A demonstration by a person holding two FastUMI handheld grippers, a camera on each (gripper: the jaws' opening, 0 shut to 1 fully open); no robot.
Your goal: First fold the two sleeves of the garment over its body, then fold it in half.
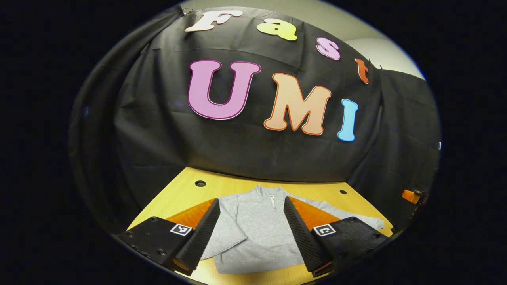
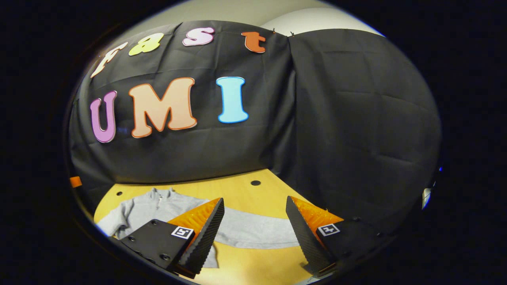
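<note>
Nearest the camera in the left gripper view, the left gripper [image 1: 251, 231] has its jaws spread wide apart, holding nothing, with its two ribbed fingers [image 1: 204, 234] framing the garment below. Between them lies one grey sweatshirt [image 1: 253, 229], flat on the yellow wooden worktop [image 1: 233, 187] with its hem toward the camera and its short zipped stand-up collar [image 1: 270, 194] toward the far wall. One sleeve [image 1: 227, 233] on the image-left side already lies folded over the body, its edge running diagonally down to a point near the hem. The other sleeve [image 1: 348, 211] stretches out flat to the image right, toward the worktop's edge. Two small dark holes [image 1: 200, 183] sit in the worktop beyond the collar, one on each side.

Low in the right gripper view, the right gripper [image 2: 253, 233] likewise has its jaws wide apart and empty. The same sweatshirt [image 2: 146, 209] lies to the image left of this gripper, and its outstretched sleeve [image 2: 257, 233] runs across the worktop [image 2: 245, 194] between the two fingers [image 2: 208, 233], lying well beneath them. Farther off, two holes [image 2: 255, 183] mark the worktop here too. Behind everything hangs the black cloth wall [image 2: 356, 118], creased and draped down to the worktop's back edge, with a pale ceiling [image 2: 245, 10] above it.
</note>
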